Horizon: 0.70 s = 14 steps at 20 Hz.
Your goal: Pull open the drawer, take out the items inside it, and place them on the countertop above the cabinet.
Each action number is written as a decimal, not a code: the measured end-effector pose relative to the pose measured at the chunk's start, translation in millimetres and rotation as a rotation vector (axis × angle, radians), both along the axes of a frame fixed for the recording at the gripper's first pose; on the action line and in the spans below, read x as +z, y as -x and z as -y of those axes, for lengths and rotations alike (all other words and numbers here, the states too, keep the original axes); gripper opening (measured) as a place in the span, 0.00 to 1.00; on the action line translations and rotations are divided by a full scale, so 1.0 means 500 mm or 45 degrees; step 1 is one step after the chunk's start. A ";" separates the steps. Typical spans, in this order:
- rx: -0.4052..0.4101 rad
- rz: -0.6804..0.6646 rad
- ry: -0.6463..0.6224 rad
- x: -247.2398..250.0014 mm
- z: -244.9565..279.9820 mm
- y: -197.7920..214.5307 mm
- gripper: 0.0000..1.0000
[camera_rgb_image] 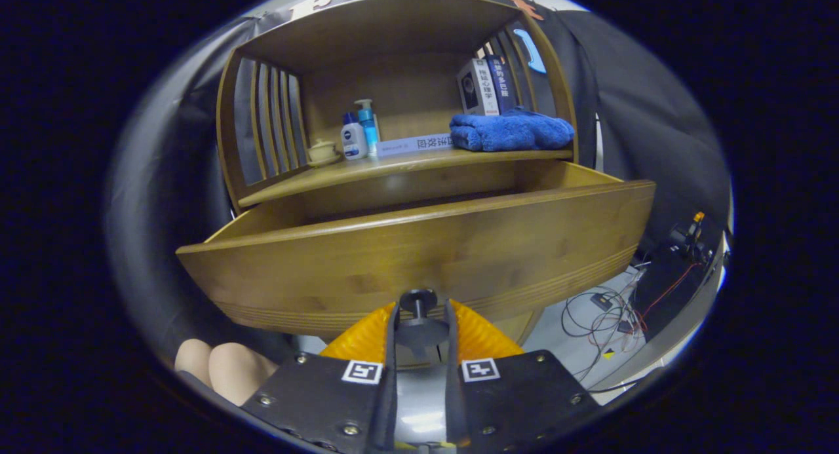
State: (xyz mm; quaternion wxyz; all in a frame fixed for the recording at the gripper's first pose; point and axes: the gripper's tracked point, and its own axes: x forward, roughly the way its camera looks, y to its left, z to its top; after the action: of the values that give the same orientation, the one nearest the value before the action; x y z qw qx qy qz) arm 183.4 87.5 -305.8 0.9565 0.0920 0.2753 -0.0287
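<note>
Gripping the drawer [419, 244] knob [418, 301], tongs [419, 320]; blue towel [511, 131], bottles [359, 133] on countertop [406, 167] beyond.

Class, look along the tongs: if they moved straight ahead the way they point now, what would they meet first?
The tongs are closed around the drawer knob, so nothing lies between. Pushed straight on, they would most likely press against the wooden drawer front right behind the knob.

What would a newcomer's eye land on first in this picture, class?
First the wooden drawer, pulled well out of the cabinet, with the gripper closed on its knob. Next the blue towel on the countertop above, with books behind it and two bottles to its left.
</note>
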 end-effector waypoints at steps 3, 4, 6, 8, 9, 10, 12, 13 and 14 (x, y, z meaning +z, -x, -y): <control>0.009 -0.005 0.008 -0.002 -0.002 -0.004 0.30; 0.010 -0.006 0.012 -0.003 -0.001 0.000 0.30; 0.020 -0.007 0.024 -0.001 -0.001 0.000 0.30; 0.037 -0.001 0.038 -0.001 -0.001 0.001 0.30; 0.045 0.001 0.031 0.001 -0.004 0.000 0.30; 0.048 -0.003 0.027 -0.004 -0.005 0.000 0.32; 0.048 -0.006 0.026 -0.004 -0.002 0.002 0.37; 0.048 -0.011 0.030 -0.004 -0.001 0.005 0.38; 0.049 -0.007 0.040 -0.004 -0.002 0.004 0.41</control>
State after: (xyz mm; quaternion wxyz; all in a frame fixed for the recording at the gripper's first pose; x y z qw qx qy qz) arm 181.2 88.5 -308.0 0.9574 0.0715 0.2793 -0.0148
